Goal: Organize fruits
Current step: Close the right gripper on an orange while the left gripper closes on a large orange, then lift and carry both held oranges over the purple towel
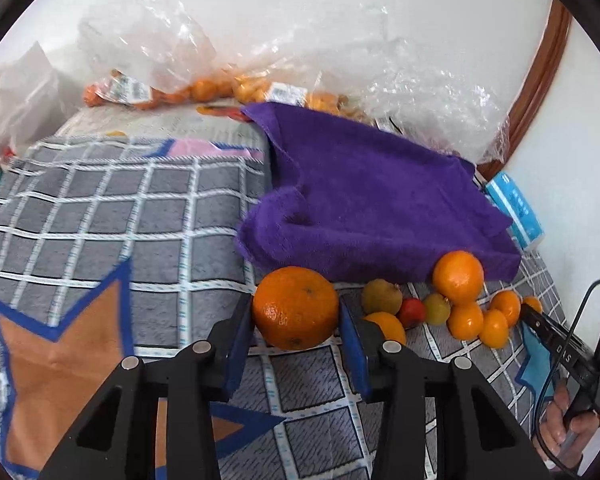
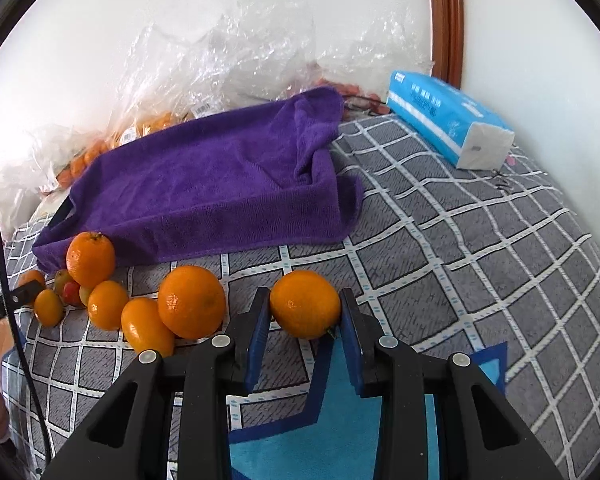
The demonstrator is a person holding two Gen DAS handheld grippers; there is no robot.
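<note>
A grey cloth with a white grid and blue-edged star patches (image 2: 480, 240) covers the supporting surface, whose kind cannot be told. On it lies a rumpled purple terry towel (image 2: 220, 184), draped over something raised. Just in front of the towel sits a loose cluster of round orange citrus fruits (image 2: 108, 304) with a few small green and red fruits (image 1: 412, 310) among them. A blue-and-white pack of paper tissues (image 2: 448, 120) lies near the wall, and crinkled clear plastic bags of orange fruit (image 1: 204, 88) rest behind the towel.
</note>
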